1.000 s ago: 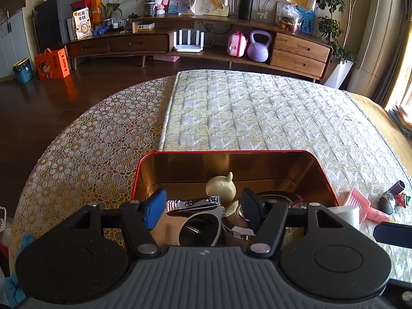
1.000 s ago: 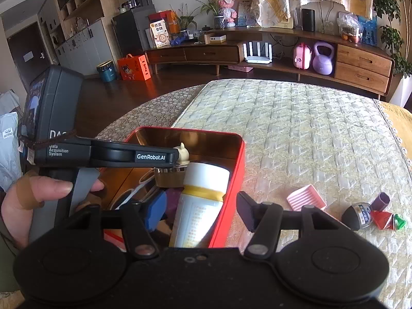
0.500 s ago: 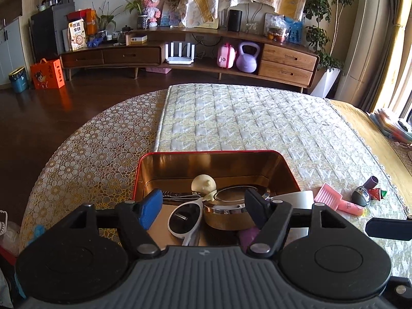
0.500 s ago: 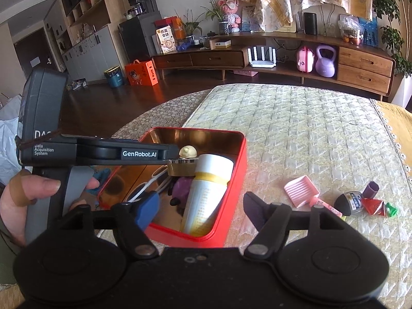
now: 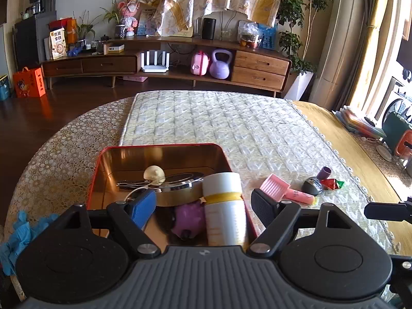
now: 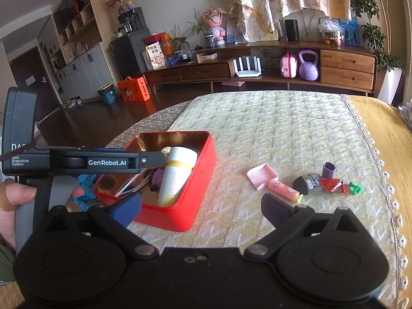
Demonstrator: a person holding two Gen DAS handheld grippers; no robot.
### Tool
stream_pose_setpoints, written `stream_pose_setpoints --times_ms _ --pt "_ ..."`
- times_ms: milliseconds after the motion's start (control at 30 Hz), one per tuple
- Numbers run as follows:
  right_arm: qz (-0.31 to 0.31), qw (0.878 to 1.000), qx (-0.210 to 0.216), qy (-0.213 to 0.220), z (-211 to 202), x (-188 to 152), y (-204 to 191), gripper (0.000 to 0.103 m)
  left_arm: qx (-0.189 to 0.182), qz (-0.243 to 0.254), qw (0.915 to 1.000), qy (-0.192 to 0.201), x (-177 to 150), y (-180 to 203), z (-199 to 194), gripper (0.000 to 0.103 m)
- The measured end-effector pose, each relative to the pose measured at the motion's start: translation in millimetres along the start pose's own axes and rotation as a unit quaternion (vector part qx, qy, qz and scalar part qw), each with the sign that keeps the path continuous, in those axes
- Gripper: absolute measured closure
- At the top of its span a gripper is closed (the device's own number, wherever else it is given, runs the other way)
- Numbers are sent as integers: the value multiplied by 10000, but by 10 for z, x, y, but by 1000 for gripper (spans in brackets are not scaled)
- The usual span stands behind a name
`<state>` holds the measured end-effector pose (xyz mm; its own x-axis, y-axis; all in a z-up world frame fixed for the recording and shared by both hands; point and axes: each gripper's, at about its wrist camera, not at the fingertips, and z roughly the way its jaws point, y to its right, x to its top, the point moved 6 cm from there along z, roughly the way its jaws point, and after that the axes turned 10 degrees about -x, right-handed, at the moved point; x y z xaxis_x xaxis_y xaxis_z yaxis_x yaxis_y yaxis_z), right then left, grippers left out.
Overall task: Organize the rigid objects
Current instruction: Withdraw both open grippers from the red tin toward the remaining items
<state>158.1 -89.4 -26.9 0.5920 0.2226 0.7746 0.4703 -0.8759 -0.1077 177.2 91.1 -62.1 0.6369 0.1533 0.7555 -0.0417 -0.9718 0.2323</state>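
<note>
A red tin (image 6: 177, 213) is seen at lower left of the right wrist view, resting on the quilted counter (image 6: 283, 128). A white bottle (image 6: 177, 177) is leaned inside it. The left gripper (image 5: 203, 206) is held above the tin with jaws spread, nothing between them. The right gripper (image 6: 200, 209) is likewise spread and empty. A pink scoop (image 6: 261, 175) and small items are scattered at centre right, well apart from the tin.

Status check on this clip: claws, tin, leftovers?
Both claws open, empty: left claw, right claw. Red tin holds white bottle. Pink scoop and small pieces outside.
</note>
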Motion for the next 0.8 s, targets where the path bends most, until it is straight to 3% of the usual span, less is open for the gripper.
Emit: stream_pose_setpoints --times_ms 433,800 --pt "132 9984 -541 85 -215 -243 771 0 -343 175 9993 20 -186 582 93 21" --pt "127 9946 -1028 2 -175 -305 1463 0 -751 606 9953 6 -366 1217 329 21"
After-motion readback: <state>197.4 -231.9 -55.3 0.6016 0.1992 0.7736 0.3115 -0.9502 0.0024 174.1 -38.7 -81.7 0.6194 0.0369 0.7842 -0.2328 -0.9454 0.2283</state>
